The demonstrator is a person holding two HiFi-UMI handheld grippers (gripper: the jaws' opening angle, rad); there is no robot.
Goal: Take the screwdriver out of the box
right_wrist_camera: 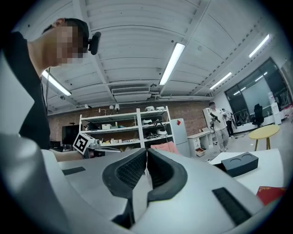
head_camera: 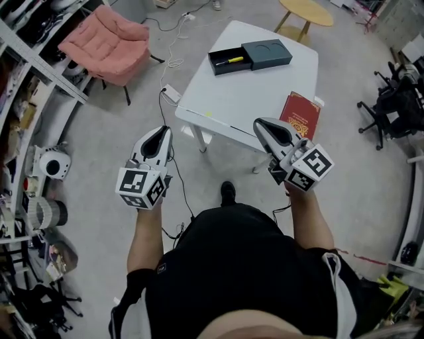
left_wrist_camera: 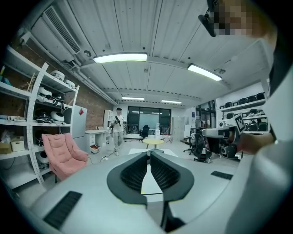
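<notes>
- The left gripper (head_camera: 161,131) is held out in front of the person over the grey floor, at about 10 o'clock from their black shoe (head_camera: 227,193). In the left gripper view its jaws are together at the tips, with nothing between them.
- The right gripper (head_camera: 260,123) is held at about 1 o'clock from the shoe, with its tip over the near edge of the white table (head_camera: 245,99). Its jaws are also pressed together and hold nothing.
- The two grippers are well apart, each with its marker cube nearest the person.
- The screwdriver (head_camera: 230,60), with a yellow handle, lies inside the open black box (head_camera: 213,64) on the far part of the table. That is at about 12 o'clock from both grippers and well apart from them.
- The box's dark lid (head_camera: 266,53) lies just beside the box, at its 3 o'clock.
- A red book (head_camera: 301,114) lies at the table's right edge, at about 5 o'clock from the lid and near the right gripper.
- A pink chair (head_camera: 109,43) stands on the floor at about 9 o'clock from the box.
- A round wooden table (head_camera: 306,10) stands beyond the white table, at about 1 o'clock from the box.
</notes>
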